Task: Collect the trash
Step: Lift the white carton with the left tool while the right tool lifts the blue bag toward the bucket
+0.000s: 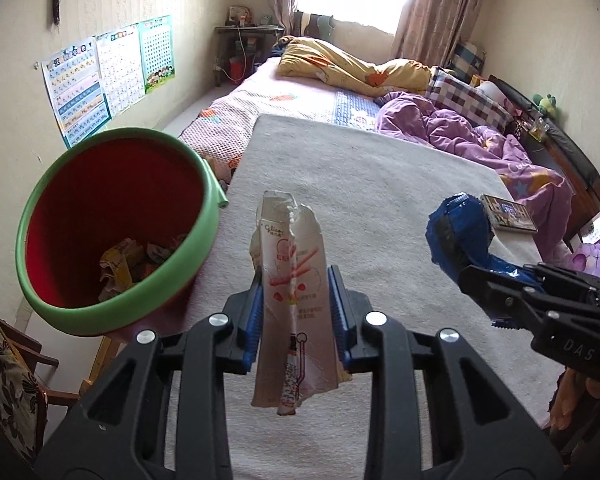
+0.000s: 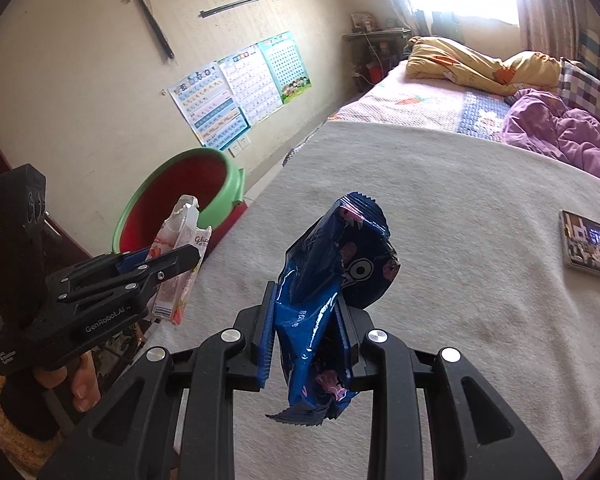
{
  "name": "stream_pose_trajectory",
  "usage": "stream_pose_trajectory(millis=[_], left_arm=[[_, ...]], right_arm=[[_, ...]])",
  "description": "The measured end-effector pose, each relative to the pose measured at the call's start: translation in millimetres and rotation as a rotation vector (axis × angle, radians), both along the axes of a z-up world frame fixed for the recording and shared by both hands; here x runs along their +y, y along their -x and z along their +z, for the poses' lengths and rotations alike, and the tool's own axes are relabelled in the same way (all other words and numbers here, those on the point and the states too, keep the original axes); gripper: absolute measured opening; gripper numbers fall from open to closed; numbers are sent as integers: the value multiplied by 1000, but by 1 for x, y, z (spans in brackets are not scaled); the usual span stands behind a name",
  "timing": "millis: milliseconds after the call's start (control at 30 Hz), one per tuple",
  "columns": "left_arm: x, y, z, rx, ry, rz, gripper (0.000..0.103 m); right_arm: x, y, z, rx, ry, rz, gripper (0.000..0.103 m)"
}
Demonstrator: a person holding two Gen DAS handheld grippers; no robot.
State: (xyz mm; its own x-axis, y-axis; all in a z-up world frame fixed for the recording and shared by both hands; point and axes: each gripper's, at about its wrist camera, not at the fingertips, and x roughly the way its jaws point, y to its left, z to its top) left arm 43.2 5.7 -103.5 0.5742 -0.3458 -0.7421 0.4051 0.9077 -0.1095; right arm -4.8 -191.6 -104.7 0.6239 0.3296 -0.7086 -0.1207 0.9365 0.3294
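Note:
My left gripper is shut on a torn white and pink snack box, held upright above the grey blanket. The same box shows in the right wrist view, clamped in the left gripper beside the bin. My right gripper is shut on a crumpled dark blue snack bag, which stands up over the blanket. In the left wrist view that blue bag hangs at the right in the right gripper. A red bin with a green rim sits left of the bed, with crumpled wrappers inside.
A flat printed box lies on the blanket's right side. Purple and yellow quilts and pillows fill the far bed. Posters hang on the left wall. A wooden chair stands at lower left. A hand grips the left handle.

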Motion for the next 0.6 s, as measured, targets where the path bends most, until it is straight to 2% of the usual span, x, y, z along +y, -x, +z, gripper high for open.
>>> stream_pose_trajectory(millis=[600], left_arm=[[55,-11,14,-52,4,35,29]], right_arm=[[50,-25,11,-23,12,25,26]])
